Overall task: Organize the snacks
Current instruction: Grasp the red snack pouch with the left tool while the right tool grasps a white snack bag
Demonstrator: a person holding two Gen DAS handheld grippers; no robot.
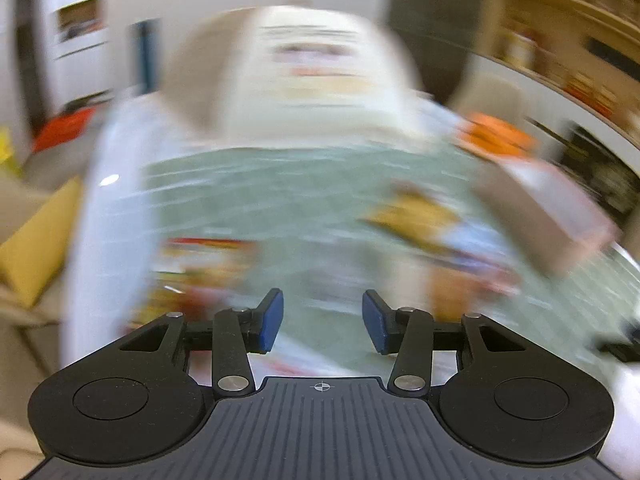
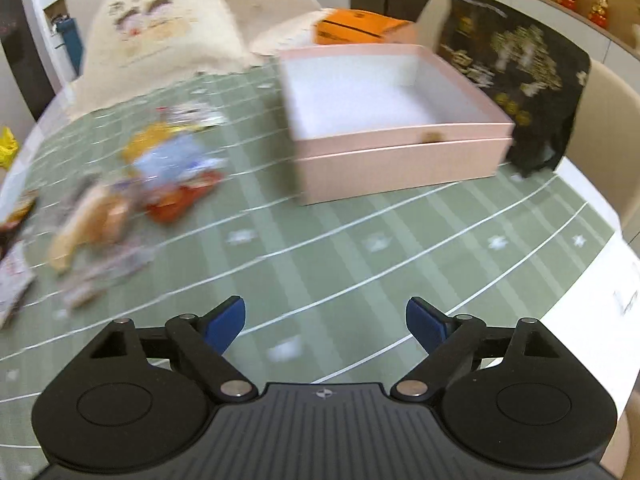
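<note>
A pile of mixed snack packets [image 2: 160, 172] lies on the green checked tablecloth [image 2: 360, 256], left of an open, empty pink box [image 2: 396, 120]. My right gripper [image 2: 325, 322] is open and empty above bare cloth in front of the box. In the blurred left wrist view, my left gripper [image 1: 322, 322] is open and empty over the cloth, with snack packets to its left [image 1: 200, 276] and right [image 1: 432, 220]. The pink box [image 1: 548, 208] shows at the right there.
A cream cloth bag with a printed face [image 2: 160, 28] stands at the table's back. An orange box [image 2: 360, 26] and a black gold-patterned bag [image 2: 516, 76] sit behind and right of the pink box. Beige chairs [image 2: 612, 116] stand at the table's right edge.
</note>
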